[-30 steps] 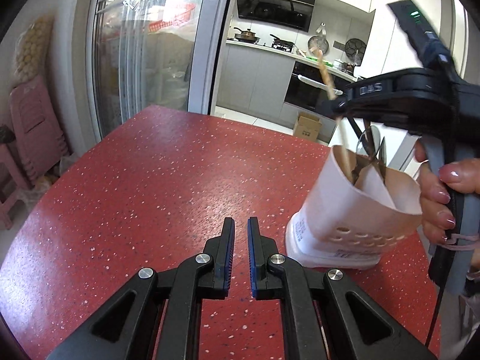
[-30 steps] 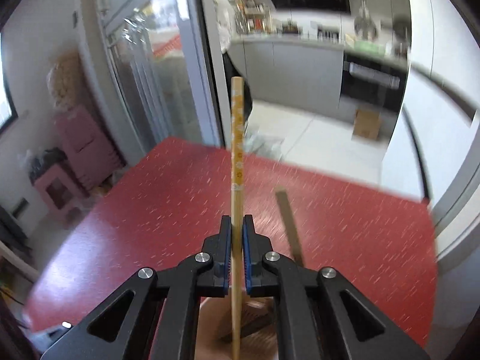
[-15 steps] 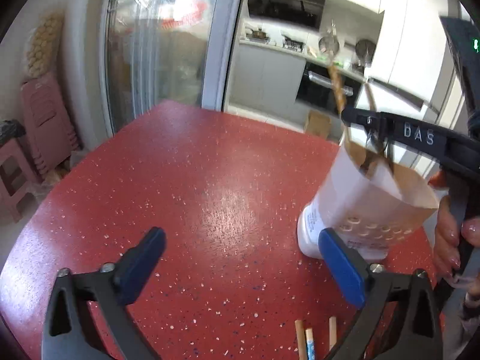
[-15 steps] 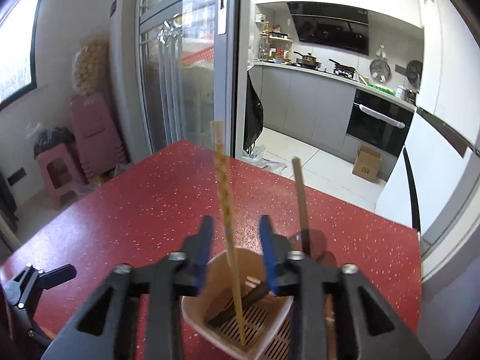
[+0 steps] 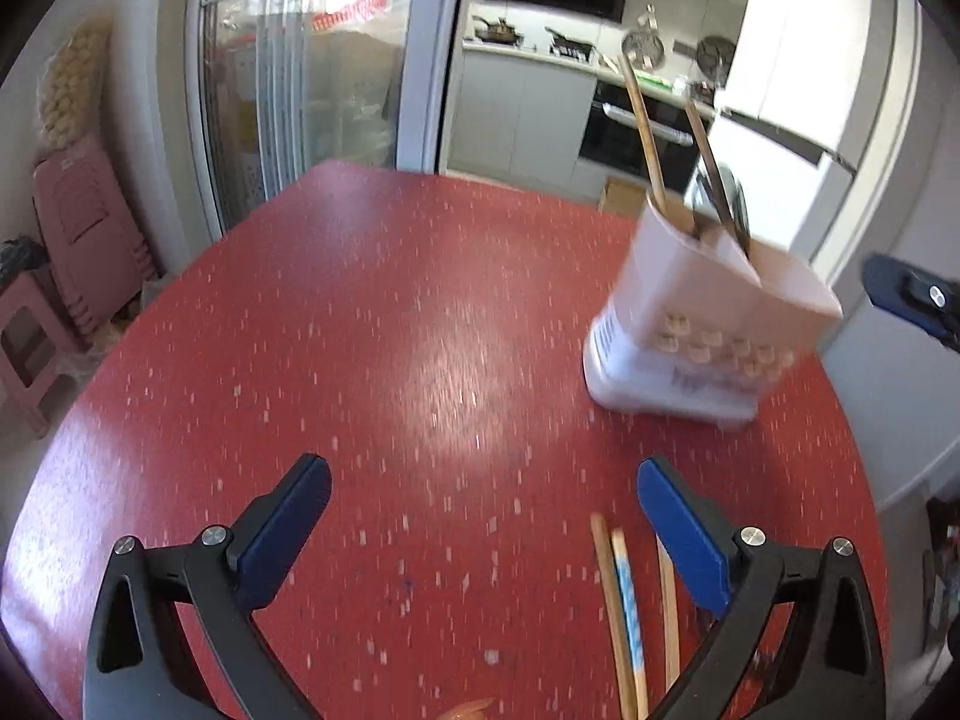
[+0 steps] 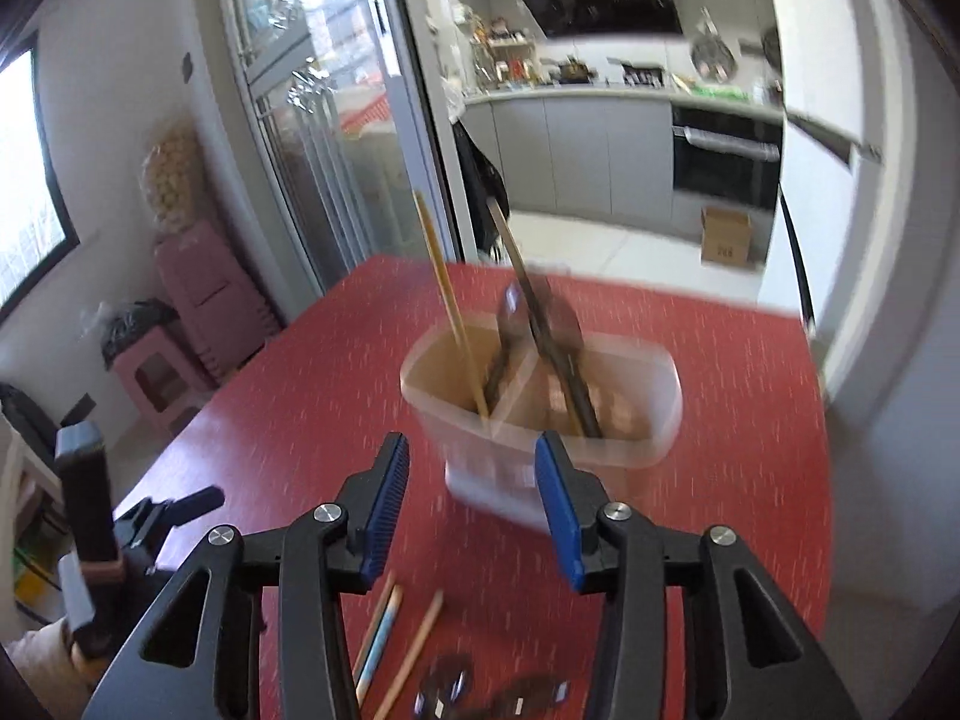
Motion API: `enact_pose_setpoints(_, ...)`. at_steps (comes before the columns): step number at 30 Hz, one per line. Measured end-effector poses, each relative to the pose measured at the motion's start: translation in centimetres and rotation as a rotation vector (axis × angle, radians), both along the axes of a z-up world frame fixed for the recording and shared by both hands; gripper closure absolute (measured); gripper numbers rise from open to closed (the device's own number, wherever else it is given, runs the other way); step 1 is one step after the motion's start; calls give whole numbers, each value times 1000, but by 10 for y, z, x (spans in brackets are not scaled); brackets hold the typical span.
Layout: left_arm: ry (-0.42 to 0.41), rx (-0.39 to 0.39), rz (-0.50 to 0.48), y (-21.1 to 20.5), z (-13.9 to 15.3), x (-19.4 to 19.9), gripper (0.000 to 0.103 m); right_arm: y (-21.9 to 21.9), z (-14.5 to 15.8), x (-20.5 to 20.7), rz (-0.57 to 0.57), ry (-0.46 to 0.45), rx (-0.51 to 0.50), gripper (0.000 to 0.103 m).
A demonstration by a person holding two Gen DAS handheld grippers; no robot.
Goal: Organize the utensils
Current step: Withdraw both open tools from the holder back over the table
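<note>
A white utensil holder (image 5: 708, 324) stands on the red table (image 5: 360, 330); it also shows in the right wrist view (image 6: 540, 408). A wooden chopstick (image 6: 447, 300) and dark utensils (image 6: 540, 324) stand in it. Several chopsticks (image 5: 624, 612) lie flat on the table near my left gripper (image 5: 480, 516), which is open and empty above the table. They also show in the right wrist view (image 6: 384, 636). My right gripper (image 6: 474, 510) is open and empty, just in front of the holder.
Dark utensils (image 6: 498, 696) lie at the near table edge in the right wrist view. A glass sliding door (image 5: 312, 78) and pink stools (image 5: 78, 240) stand left of the table. The table's right edge (image 5: 852, 420) runs close behind the holder.
My right gripper opened, let the chopstick drop into the holder, and pulled back. My left gripper opened wide and moved back, bringing the loose chopsticks into view.
</note>
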State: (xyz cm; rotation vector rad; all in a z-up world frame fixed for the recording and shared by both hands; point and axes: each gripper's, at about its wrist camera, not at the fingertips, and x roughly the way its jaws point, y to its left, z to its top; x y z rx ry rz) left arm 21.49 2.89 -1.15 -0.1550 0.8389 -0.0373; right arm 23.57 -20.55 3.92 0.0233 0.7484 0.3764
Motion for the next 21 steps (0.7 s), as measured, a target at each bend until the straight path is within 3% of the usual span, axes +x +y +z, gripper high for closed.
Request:
enact_pose_setpoints(10, 197, 49, -42, -21, -43, -40, 0, -47, -66, -58, -10, 244, -92, 55)
enact_pose_setpoints(13, 238, 24, -78, -27, -52, -46, 0, -52, -78, -71, 16, 278, -135, 55)
enact_pose_setpoints(21, 285, 66, -93, -41, -64, -54, 0, -41, -98, -93, 104, 321, -241, 55)
